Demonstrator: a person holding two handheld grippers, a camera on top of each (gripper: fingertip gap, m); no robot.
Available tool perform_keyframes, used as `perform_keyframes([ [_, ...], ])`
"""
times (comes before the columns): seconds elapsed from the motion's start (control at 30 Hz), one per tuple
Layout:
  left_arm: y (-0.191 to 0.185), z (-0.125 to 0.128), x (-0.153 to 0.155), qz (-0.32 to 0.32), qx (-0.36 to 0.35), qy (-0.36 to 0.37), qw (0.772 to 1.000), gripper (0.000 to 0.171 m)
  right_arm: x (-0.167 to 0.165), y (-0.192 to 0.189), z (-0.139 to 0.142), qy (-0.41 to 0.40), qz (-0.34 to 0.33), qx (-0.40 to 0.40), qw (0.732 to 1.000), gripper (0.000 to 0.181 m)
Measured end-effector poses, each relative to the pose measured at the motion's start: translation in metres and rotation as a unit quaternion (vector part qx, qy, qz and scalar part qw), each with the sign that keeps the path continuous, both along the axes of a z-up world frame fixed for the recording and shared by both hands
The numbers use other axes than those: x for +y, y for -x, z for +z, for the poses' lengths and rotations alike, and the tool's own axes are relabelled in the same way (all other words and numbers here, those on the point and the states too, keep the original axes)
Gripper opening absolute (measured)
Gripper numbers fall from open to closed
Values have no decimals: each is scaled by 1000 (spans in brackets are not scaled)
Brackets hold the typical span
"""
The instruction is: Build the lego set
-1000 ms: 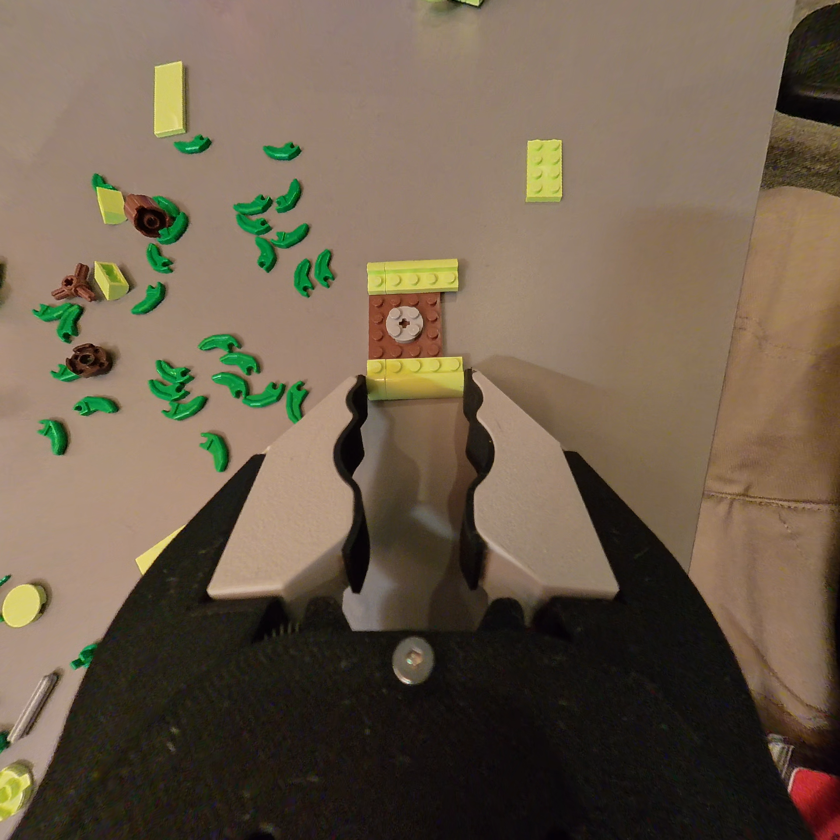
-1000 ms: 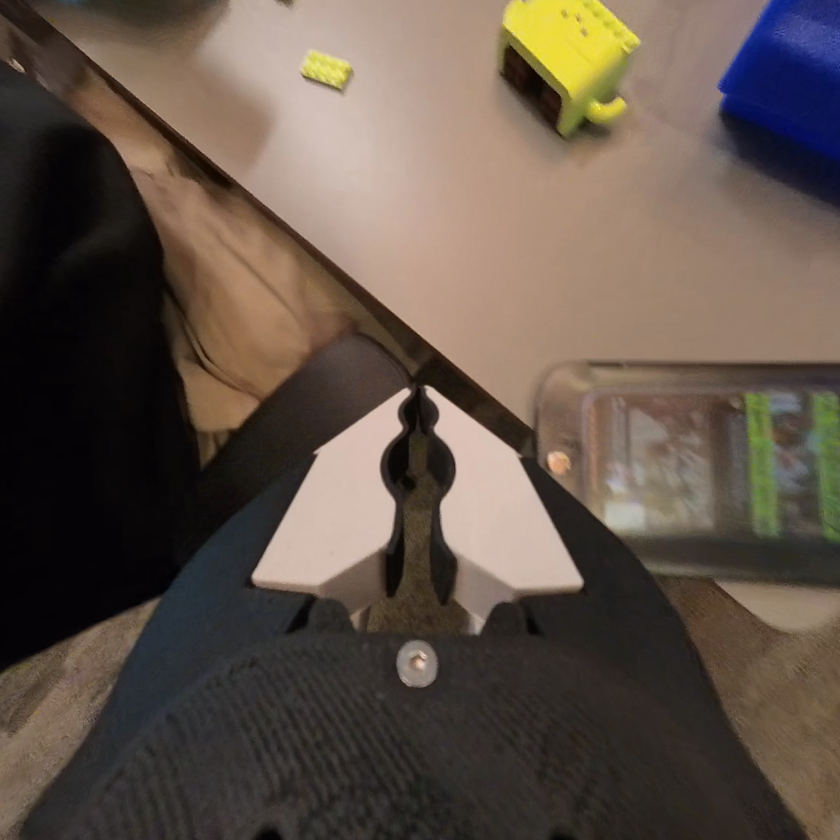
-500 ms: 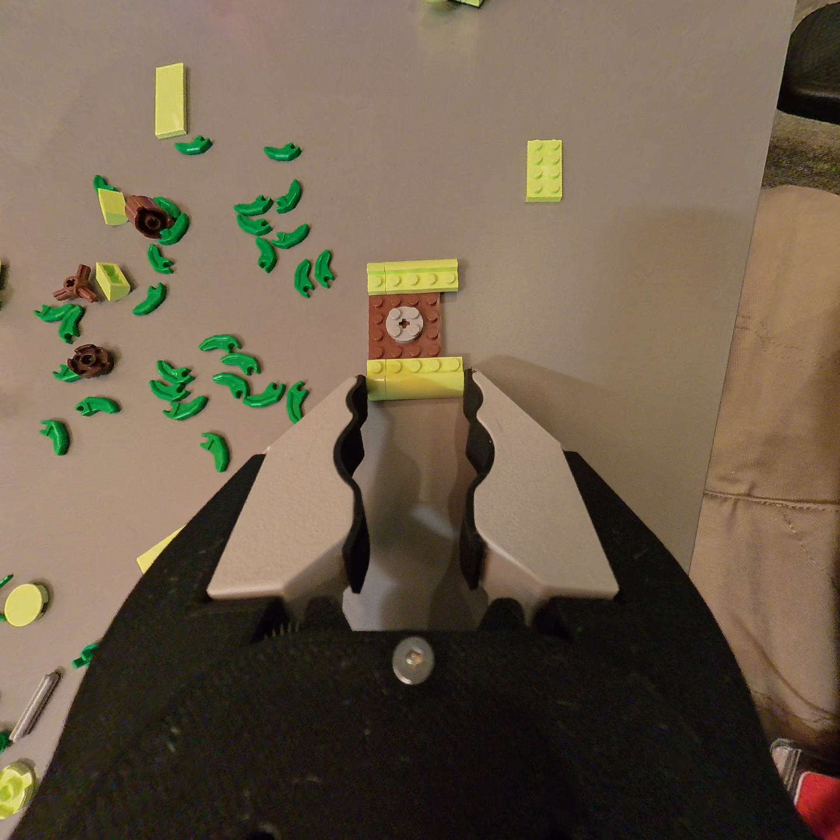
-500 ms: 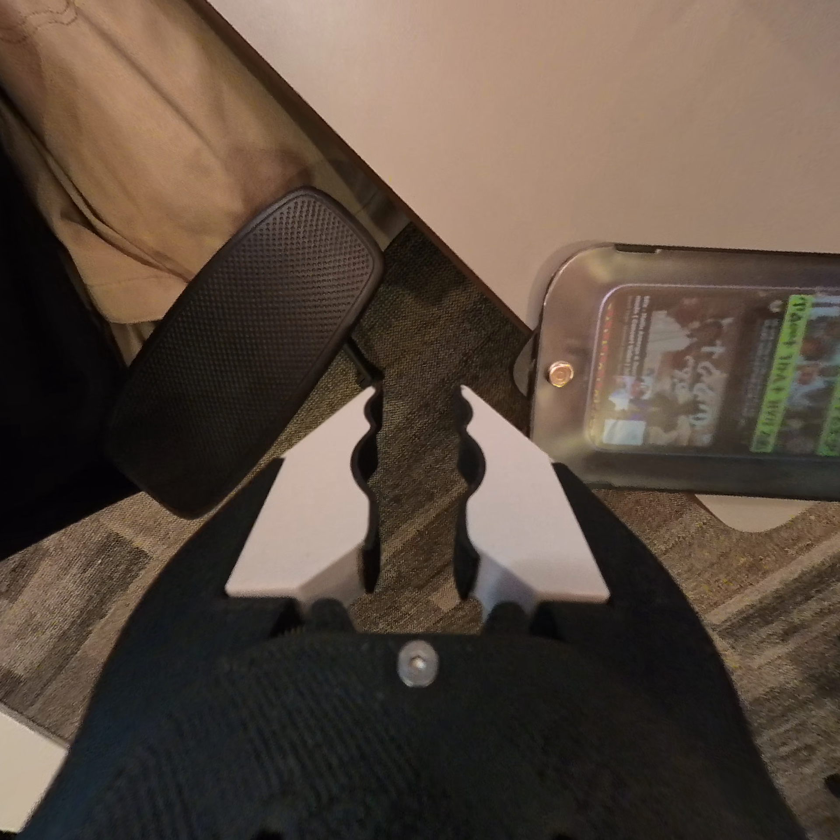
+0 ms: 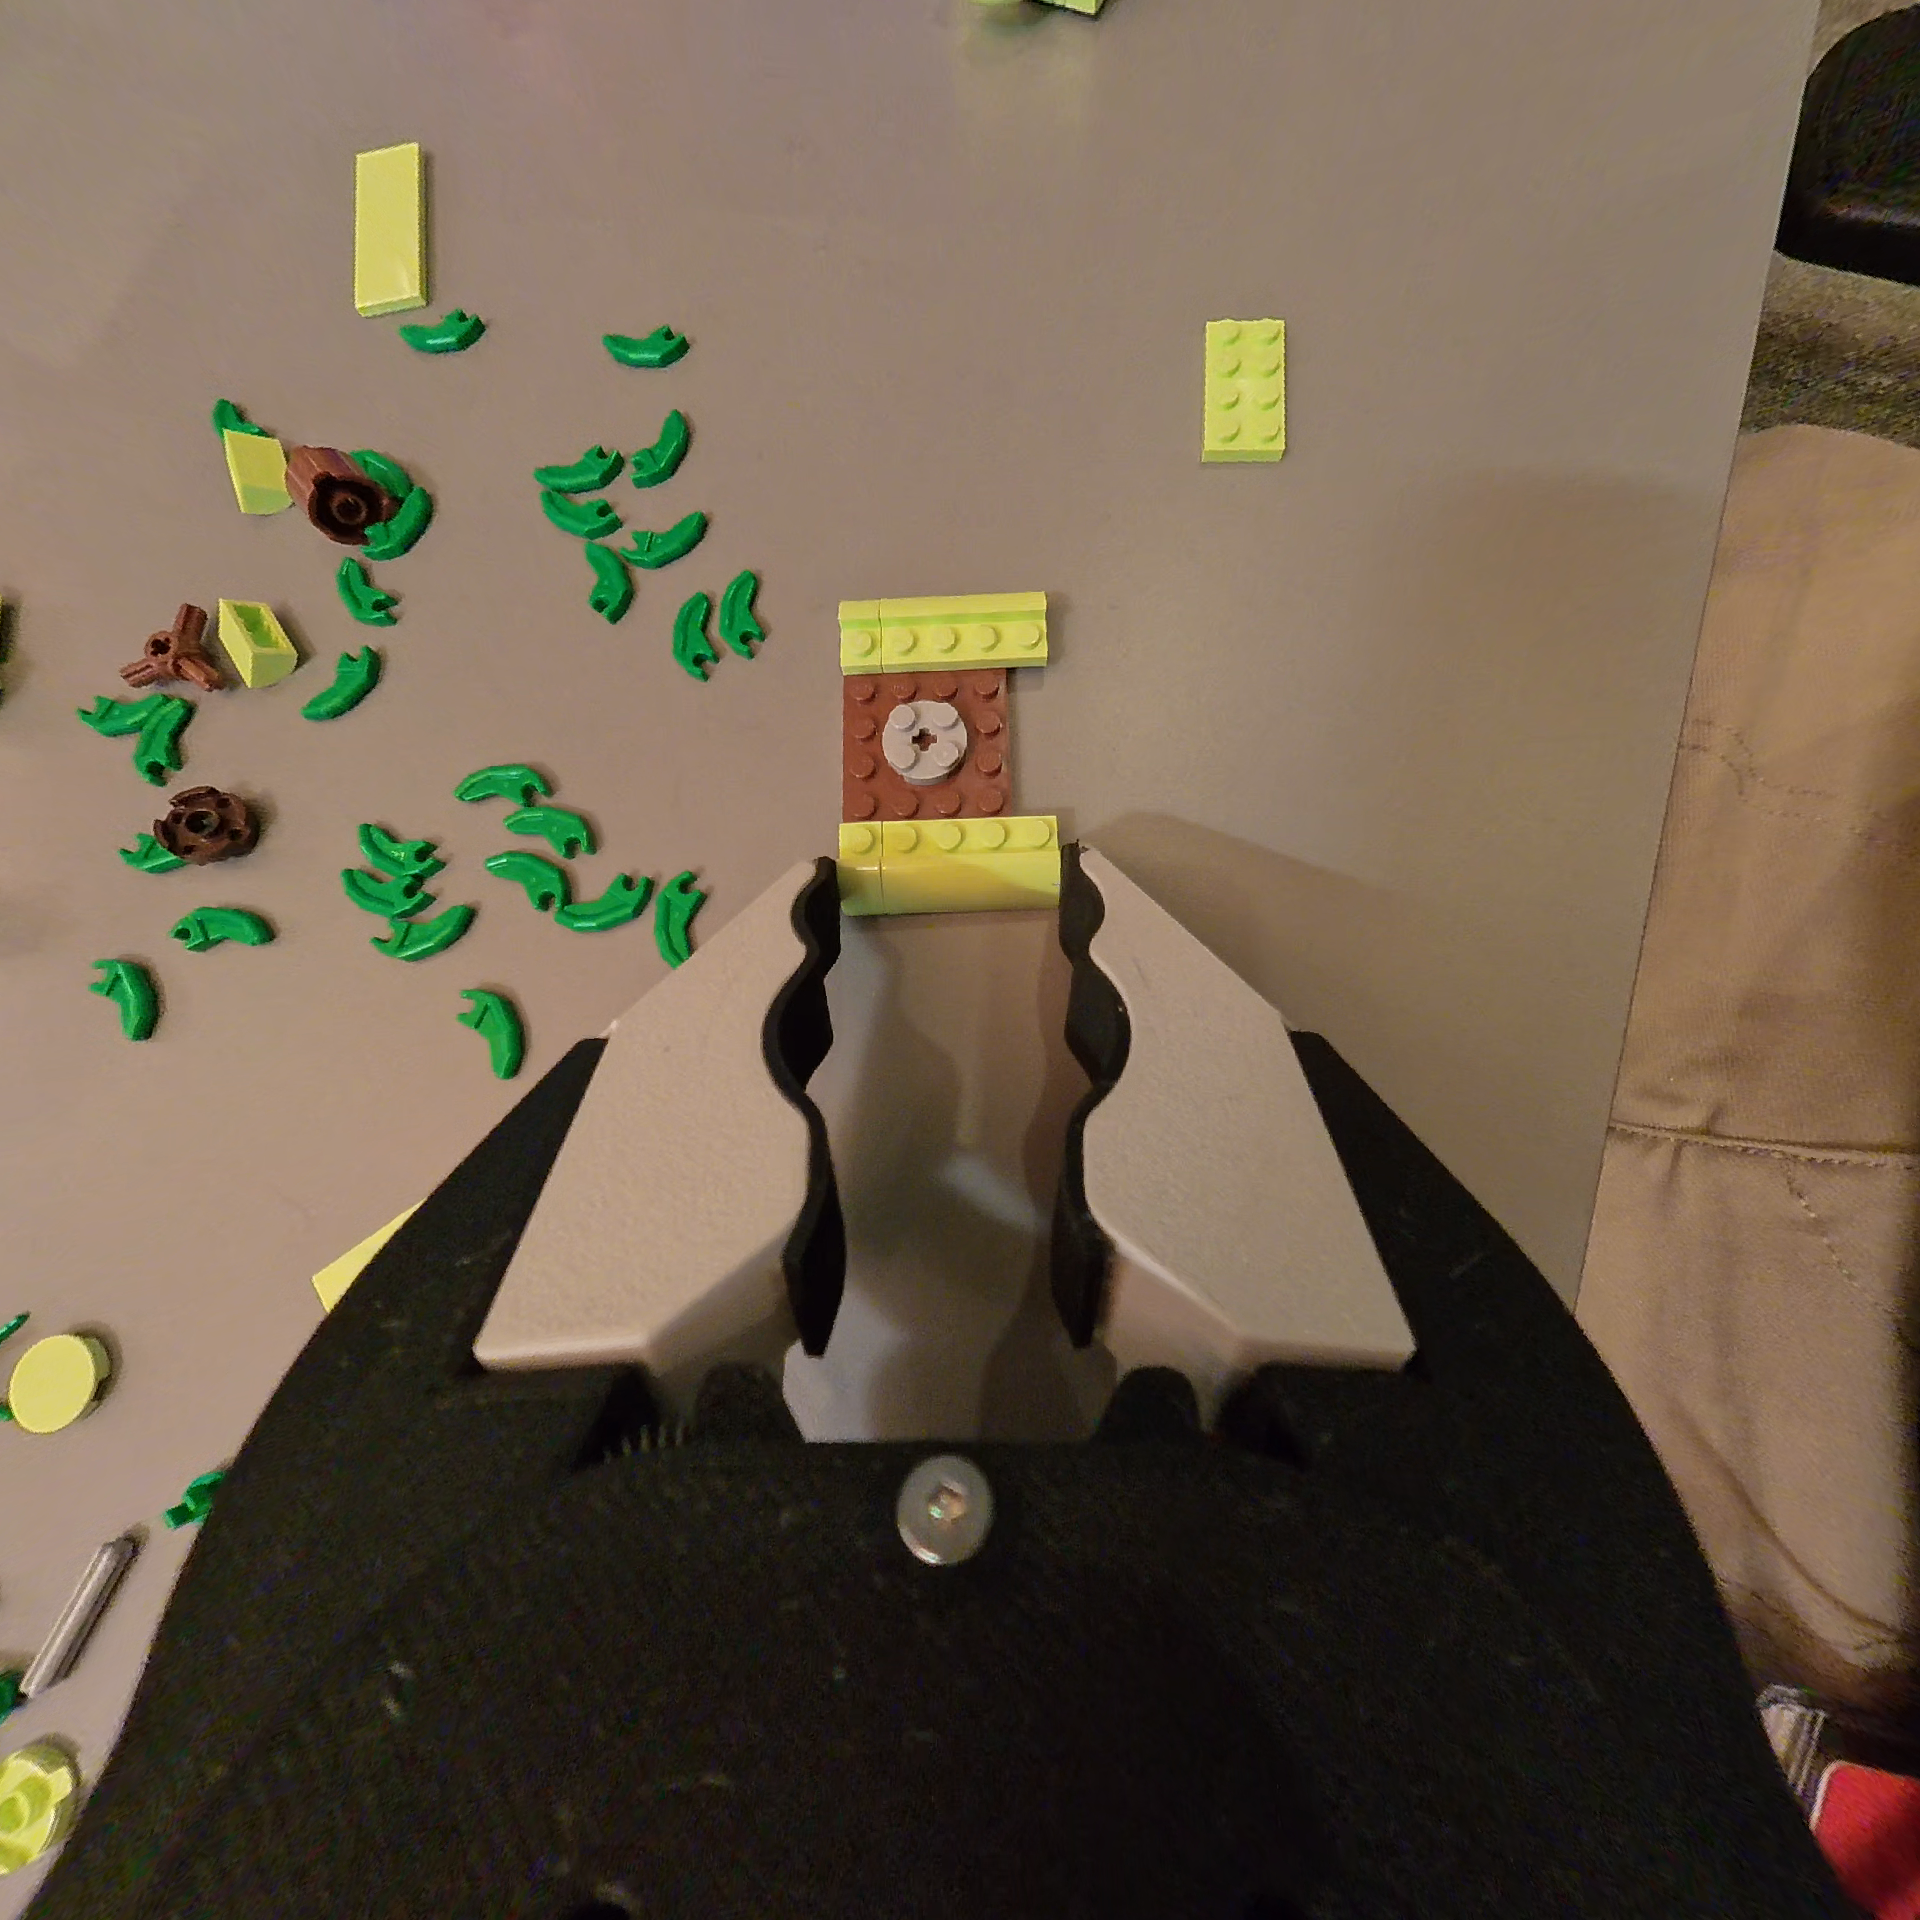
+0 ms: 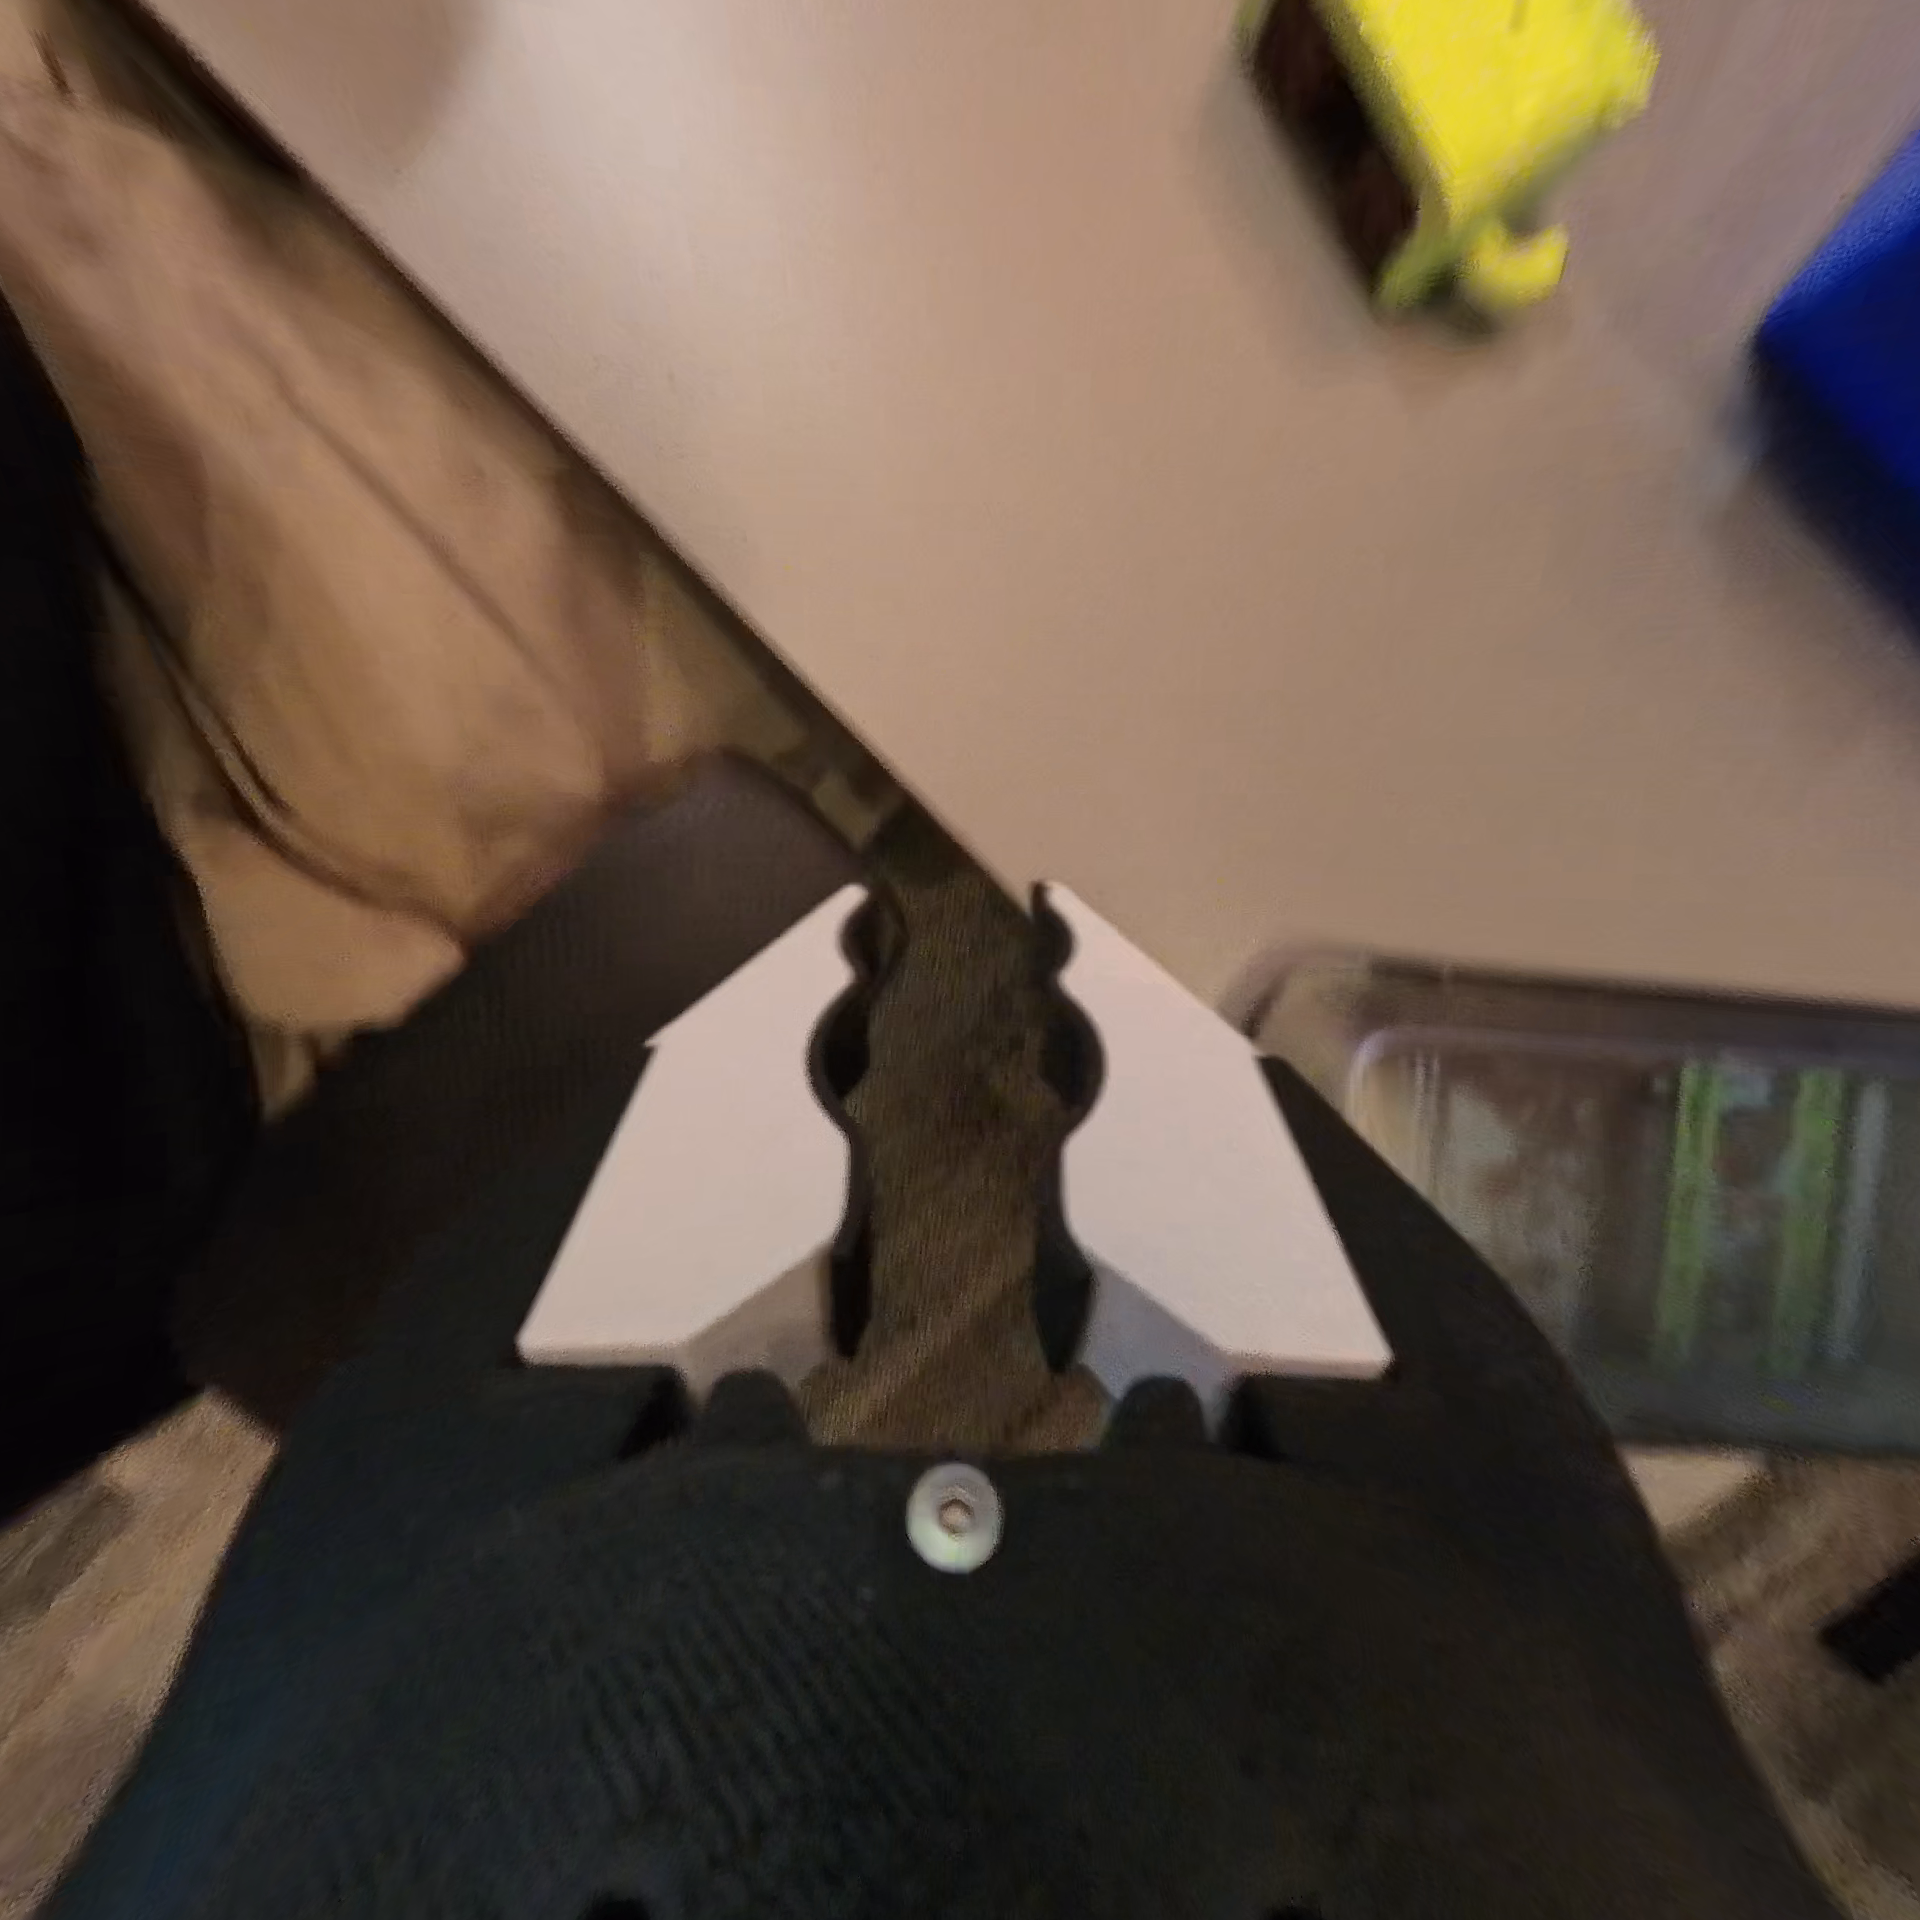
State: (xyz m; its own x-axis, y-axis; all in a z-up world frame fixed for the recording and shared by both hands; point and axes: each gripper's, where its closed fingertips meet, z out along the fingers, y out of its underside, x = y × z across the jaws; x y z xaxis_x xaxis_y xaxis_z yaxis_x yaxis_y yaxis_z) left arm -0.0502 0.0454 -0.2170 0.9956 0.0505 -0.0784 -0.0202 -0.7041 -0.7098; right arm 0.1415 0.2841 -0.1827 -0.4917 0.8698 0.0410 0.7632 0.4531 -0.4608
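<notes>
A small assembly lies on the grey table: a brown plate with a grey round piece in its middle and a lime brick row at its far and near ends. My left gripper has its fingertips against both ends of the near lime row and grips it. My right gripper is open and empty, hanging over the table's edge in a blurred view. A lime block build stands far up the table from it.
Several green leaf pieces, brown stem pieces, a lime tile and a lime 2x4 plate lie scattered. A blue box and a device with a lit screen sit on the right. Tan trousers border the table edge. Tip to tip, the grippers are about 30 cm apart. Measured from the fingertips, the lime block build is 15 cm or so from the right gripper and 25 cm from the left.
The left gripper and the assembly have not moved. The right gripper was shut, opened wide while pointing at the floor and chair armrest, and now points back at the table with a narrower gap.
</notes>
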Motion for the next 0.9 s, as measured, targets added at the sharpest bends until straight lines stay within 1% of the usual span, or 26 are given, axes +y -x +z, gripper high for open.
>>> perform_keyframes([
  [0.03,0,0,0,0,-1,0,1000,44,-16,15,2,10,0,25,1000,39],
  [0.13,0,0,0,5,-7,0,1000,44,-79,57,3,65,12,81,994,54],
  [0.2,-2,0,0,12,-16,0,1000,43,-131,76,-1,128,43,93,986,67],
  [0.23,-5,0,-1,6,-21,0,1000,45,-150,84,-5,147,53,92,983,69],
  [0.27,-9,-1,-1,4,-26,1,1000,47,-161,93,-10,149,52,96,983,71],
  [0.3,-12,-1,-2,4,-33,1,999,48,-164,103,-13,143,39,106,983,70],
  [0.37,-22,0,-2,-5,-55,-2,998,50,-161,121,-16,129,-5,121,984,70],
  [0.43,-40,2,-2,-36,-92,-9,995,50,-154,132,-19,117,-41,128,984,68],
  [0.5,-61,5,-3,-82,-133,-14,988,50,-149,139,-24,104,-54,128,985,68],
  [0.53,-66,7,-2,-92,-141,-16,985,50,-147,142,-27,100,-55,128,985,67],
  [0.6,-61,8,0,-78,-136,-24,987,50,-147,145,-31,104,-53,132,984,65],
  [0.73,-49,15,3,-49,-133,-50,989,50,-142,147,-30,110,-58,139,982,49],
  [0.83,-41,13,5,-26,-122,-47,991,50,-137,145,-30,95,-55,143,984,35],
  [0.9,-40,10,6,-23,-109,-36,993,50,-137,143,-30,91,-47,145,984,34],
])
